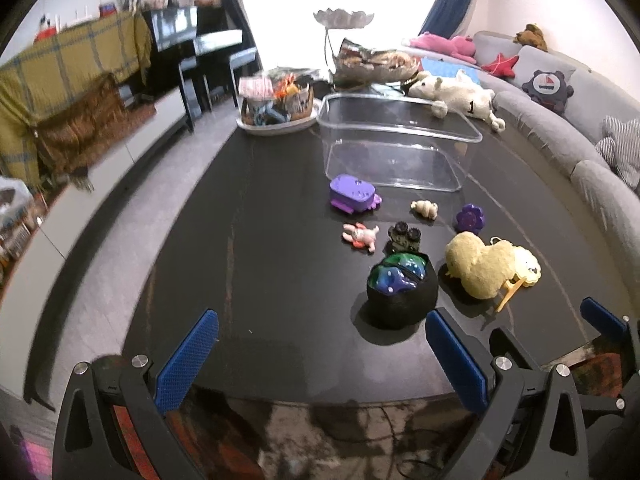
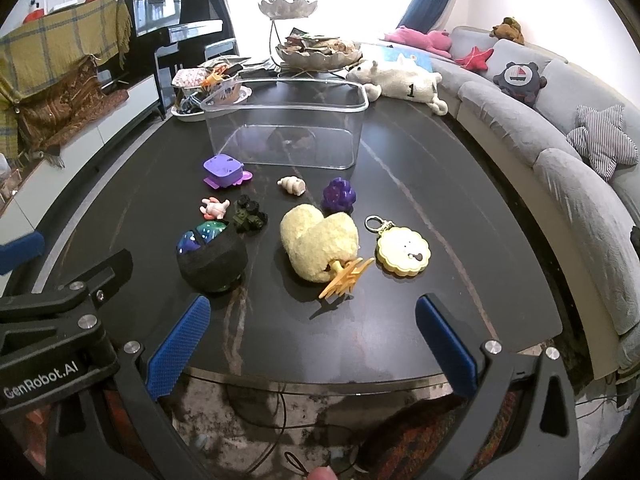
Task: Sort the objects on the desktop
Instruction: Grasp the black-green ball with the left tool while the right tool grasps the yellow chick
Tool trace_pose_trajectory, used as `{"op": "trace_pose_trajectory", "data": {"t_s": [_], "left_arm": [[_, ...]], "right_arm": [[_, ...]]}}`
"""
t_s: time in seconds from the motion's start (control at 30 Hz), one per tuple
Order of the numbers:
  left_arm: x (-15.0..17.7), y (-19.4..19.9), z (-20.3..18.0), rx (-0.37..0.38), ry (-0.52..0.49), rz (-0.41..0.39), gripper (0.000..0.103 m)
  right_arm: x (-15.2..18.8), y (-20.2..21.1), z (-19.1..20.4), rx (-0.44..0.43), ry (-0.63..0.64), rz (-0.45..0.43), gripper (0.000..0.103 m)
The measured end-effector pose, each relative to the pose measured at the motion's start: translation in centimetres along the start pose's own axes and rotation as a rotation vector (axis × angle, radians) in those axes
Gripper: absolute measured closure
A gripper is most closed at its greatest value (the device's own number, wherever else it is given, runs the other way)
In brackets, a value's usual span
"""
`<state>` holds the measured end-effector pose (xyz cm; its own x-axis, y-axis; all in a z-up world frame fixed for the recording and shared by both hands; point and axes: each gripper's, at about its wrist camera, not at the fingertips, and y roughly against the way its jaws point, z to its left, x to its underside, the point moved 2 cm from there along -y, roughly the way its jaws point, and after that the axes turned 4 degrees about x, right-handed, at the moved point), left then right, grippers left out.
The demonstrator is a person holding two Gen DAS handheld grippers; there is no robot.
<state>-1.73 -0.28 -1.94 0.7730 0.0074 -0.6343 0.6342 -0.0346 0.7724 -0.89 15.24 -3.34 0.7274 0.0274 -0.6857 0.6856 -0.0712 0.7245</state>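
Small toys lie on the dark table (image 2: 440, 184): a black bowl-shaped toy (image 2: 212, 258) with blue and green pieces, a yellow plush chick (image 2: 316, 242), a round yellow keychain (image 2: 402, 256), a purple grape toy (image 2: 339, 196), a beige figure (image 2: 293, 186), a dark green truck (image 2: 250, 216), a pink figure (image 2: 215, 207) and a purple box toy (image 2: 224, 170). An empty clear plastic bin (image 2: 288, 120) stands behind them. My left gripper (image 1: 320, 356) is open at the table's near edge, near the black toy (image 1: 402, 292). My right gripper (image 2: 312, 340) is open, in front of the chick.
A white plate with a basket of clutter (image 2: 200, 92), a metal tiered stand with snacks (image 2: 316, 52) and a white plush lamb (image 2: 400, 80) sit at the table's far end. A grey sofa (image 2: 560, 152) curves along the right. A piano (image 2: 172, 28) stands far left.
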Motion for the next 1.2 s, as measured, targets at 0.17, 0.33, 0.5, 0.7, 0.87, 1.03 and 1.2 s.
{"op": "trace_pose_trajectory", "data": {"t_s": [0.17,0.33,0.5,0.7,0.87,1.03,1.2], "left_arm": [[0.5,-0.6,0.2,-0.007,0.038,0.009,0.001],[0.6,-0.5,-0.4,-0.052,-0.012,-0.028,0.001],[0.4,-0.4,-0.5,-0.045,-0.021,-0.034,0.001],[0.2,-0.8,-0.8,0.017,-0.023,0.018,0.001],[0.0,-0.5,-2.0,-0.024,-0.114,-0.018,0.001],[-0.1,-0.5,-2.3,0.001,-0.121,-0.021,0.002],[-0.1,-0.8,-1.8,0.004,-0.099,-0.023,0.015]], "right_arm": [[0.0,0.0,0.5,-0.008,0.021,-0.029,0.001],[0.3,-0.8,0.8,-0.049,0.027,0.001,0.001],[0.3,-0.8,0.7,-0.055,0.029,0.000,0.001],[0.4,-0.8,0.4,-0.056,0.029,0.012,0.001],[0.5,-1.0,0.4,-0.047,0.055,0.021,0.007],[0.6,-1.3,0.2,-0.040,0.053,0.028,0.020],[0.4,-1.5,-0.8,0.000,0.026,0.029,0.031]]}}
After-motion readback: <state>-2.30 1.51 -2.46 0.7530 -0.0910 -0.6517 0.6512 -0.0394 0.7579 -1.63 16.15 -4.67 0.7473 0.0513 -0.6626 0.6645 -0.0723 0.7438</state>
